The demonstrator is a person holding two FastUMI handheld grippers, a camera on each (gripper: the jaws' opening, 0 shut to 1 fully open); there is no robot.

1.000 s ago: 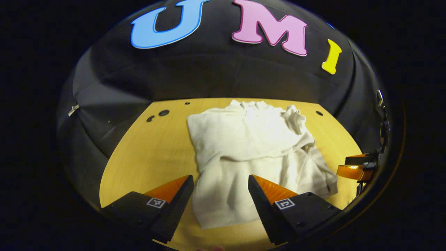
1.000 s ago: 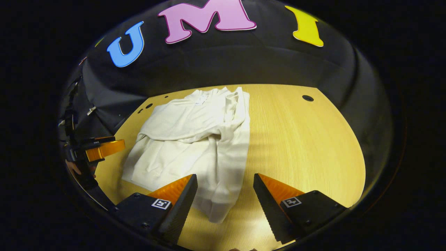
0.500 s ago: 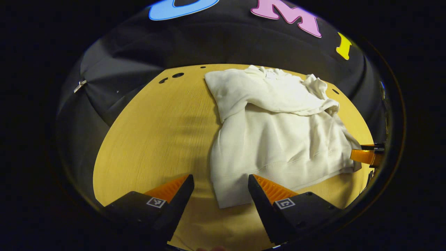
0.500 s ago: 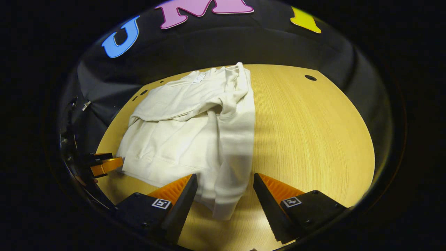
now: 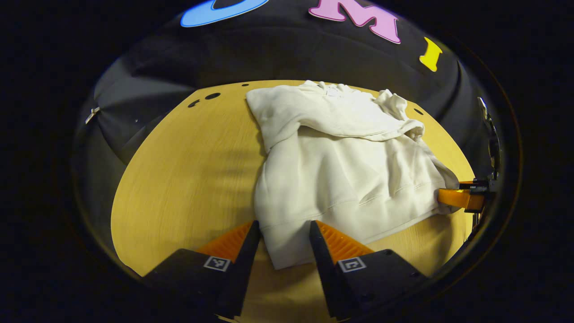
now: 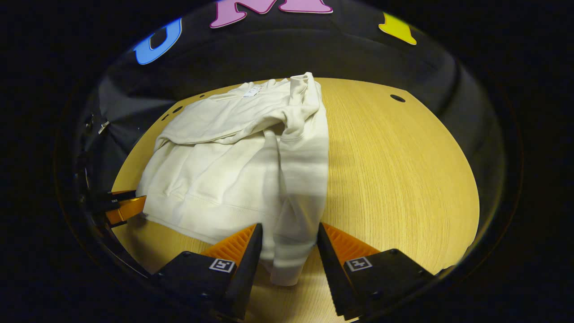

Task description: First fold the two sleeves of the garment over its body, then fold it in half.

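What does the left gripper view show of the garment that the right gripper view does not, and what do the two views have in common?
Left gripper view: the left gripper, fingers apart around a bottom corner of the cream garment, with the right gripper at the opposite bottom corner. Right gripper view: a folded sleeve running down to its cuff, which lies between that gripper's fingers. Both: the garment, sleeves over its body, on the wooden table.
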